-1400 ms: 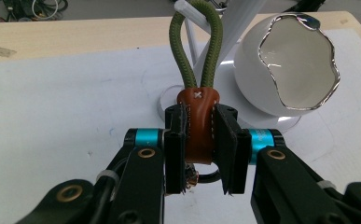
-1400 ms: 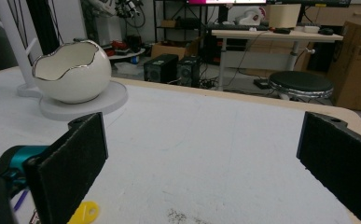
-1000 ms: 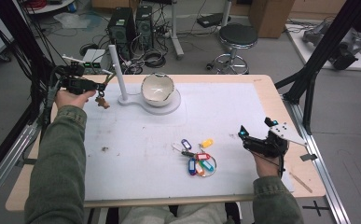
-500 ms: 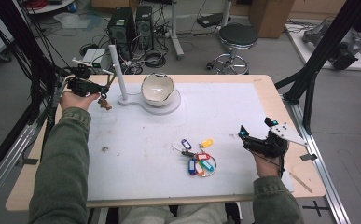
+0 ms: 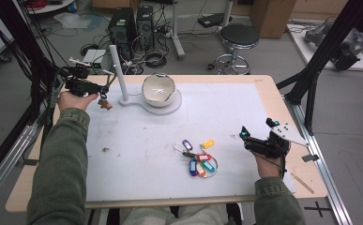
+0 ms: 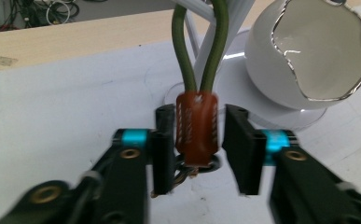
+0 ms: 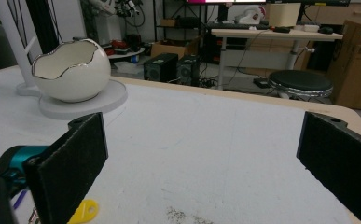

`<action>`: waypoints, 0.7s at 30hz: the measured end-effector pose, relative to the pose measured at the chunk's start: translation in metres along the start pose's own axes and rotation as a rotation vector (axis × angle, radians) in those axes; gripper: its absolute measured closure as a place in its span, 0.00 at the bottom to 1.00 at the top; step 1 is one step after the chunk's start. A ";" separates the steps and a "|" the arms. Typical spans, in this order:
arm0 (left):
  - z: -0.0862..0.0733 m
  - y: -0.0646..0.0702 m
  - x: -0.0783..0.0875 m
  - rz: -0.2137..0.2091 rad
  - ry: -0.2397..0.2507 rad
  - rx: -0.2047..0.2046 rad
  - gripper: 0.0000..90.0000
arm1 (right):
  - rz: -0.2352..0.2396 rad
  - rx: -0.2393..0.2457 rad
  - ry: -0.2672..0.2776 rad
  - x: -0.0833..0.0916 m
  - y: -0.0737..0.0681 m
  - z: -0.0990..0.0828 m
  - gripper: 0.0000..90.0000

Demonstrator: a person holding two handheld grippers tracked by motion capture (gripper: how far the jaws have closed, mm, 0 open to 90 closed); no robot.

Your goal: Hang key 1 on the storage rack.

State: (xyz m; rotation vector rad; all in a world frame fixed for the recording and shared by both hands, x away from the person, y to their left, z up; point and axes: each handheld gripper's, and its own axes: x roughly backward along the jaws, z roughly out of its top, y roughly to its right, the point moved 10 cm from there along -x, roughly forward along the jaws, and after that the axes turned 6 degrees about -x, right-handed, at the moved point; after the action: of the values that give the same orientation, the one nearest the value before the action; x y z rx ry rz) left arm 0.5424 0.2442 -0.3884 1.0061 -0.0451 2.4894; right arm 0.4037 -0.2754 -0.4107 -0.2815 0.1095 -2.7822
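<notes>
Your left fingers [image 6: 163,154] stand a little apart with the brown tag [image 6: 197,131] between them, near both pads, though you cannot tell if either one touches; its green loop [image 6: 200,44] runs straight up to the white stand [image 5: 116,70], beside the egg-shaped bowl [image 5: 159,89], so the tag's long side points up and down. Lower on the tabletop [image 5: 137,154], the bunch of coloured key tags [image 5: 200,159] lies flat. Your right fingers [image 7: 78,161] are wide apart with nothing between them, just right of that bunch and much nearer to it than your left hand [image 5: 73,99].
</notes>
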 end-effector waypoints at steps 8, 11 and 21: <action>0.002 0.000 0.008 -0.039 0.021 0.042 0.51 | 0.004 -0.009 -0.005 0.000 -0.001 -0.001 0.02; 0.002 -0.003 0.010 -0.015 0.046 0.056 0.47 | 0.021 -0.007 -0.008 0.000 -0.003 -0.001 0.04; 0.000 -0.010 0.016 0.061 0.091 0.087 0.24 | 0.012 0.006 -0.001 0.000 -0.002 0.000 0.03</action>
State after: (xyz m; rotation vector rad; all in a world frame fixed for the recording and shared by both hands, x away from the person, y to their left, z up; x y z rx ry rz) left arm 0.5366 0.2599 -0.3796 0.9376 0.0622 2.6093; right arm 0.4027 -0.2733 -0.4104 -0.2798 0.1018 -2.7699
